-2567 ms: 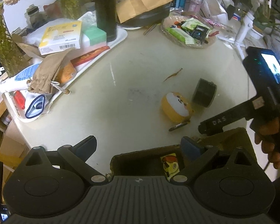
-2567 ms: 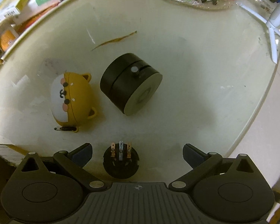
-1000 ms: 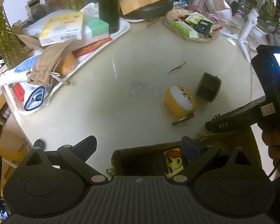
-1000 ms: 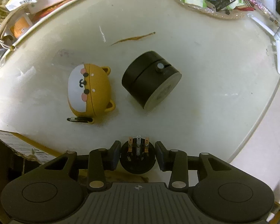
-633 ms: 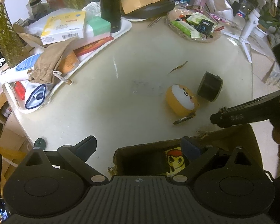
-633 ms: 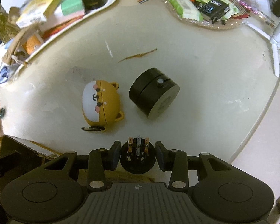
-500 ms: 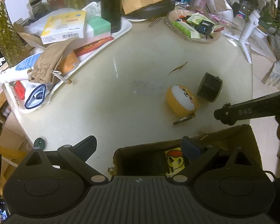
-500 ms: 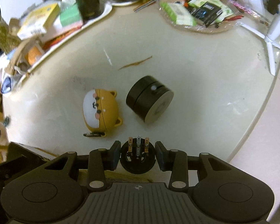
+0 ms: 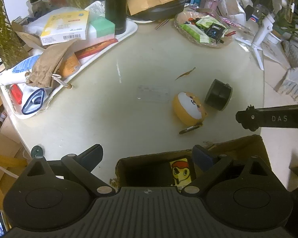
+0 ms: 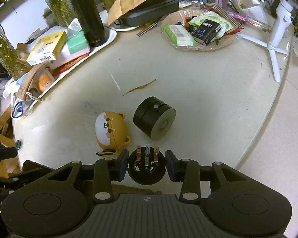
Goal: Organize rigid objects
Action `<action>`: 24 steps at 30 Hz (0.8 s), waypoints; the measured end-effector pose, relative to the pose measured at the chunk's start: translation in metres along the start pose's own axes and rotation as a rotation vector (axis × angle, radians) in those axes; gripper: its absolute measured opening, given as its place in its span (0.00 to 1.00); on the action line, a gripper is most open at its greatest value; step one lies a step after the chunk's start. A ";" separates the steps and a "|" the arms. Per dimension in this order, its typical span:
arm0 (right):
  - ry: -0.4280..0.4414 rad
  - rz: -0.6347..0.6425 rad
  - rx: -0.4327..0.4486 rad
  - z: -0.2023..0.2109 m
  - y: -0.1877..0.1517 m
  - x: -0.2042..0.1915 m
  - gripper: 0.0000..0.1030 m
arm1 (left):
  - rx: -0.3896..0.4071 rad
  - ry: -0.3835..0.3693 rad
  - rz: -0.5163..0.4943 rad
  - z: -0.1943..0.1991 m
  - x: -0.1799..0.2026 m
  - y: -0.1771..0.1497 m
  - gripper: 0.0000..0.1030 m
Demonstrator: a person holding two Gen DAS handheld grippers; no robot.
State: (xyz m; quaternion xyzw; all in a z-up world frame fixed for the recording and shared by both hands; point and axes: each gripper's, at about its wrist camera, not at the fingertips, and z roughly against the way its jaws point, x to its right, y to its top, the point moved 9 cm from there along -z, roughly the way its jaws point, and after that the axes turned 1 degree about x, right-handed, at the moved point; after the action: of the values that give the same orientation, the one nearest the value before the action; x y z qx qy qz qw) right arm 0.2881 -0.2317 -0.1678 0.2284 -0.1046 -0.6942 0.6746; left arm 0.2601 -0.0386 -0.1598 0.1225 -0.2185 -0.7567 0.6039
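My right gripper (image 10: pixel 146 165) clamps one round black plug (image 10: pixel 146 171); my left gripper (image 9: pixel 147 155) stands open. Two things lie on the table: one yellow bear-shaped case (image 10: pixel 110 131), one black cylinder (image 10: pixel 154 120).

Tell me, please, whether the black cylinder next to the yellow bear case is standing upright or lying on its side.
On its side. The black cylinder rests on its curved wall on the table, its flat pale end face turned sideways toward the camera.
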 end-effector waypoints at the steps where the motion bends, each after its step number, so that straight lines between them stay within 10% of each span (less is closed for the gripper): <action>1: -0.003 0.001 0.005 0.002 0.000 0.001 0.41 | 0.001 -0.007 0.003 0.001 0.000 0.001 0.95; 24: 0.035 -0.015 0.043 0.024 -0.010 0.008 0.41 | 0.025 -0.038 0.022 -0.020 0.002 0.068 0.95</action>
State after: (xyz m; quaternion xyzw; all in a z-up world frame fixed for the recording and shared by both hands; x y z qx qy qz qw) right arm 0.2684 -0.2431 -0.1530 0.2559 -0.1062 -0.6928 0.6658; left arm 0.3269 -0.0562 -0.1452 0.1133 -0.2408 -0.7493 0.6064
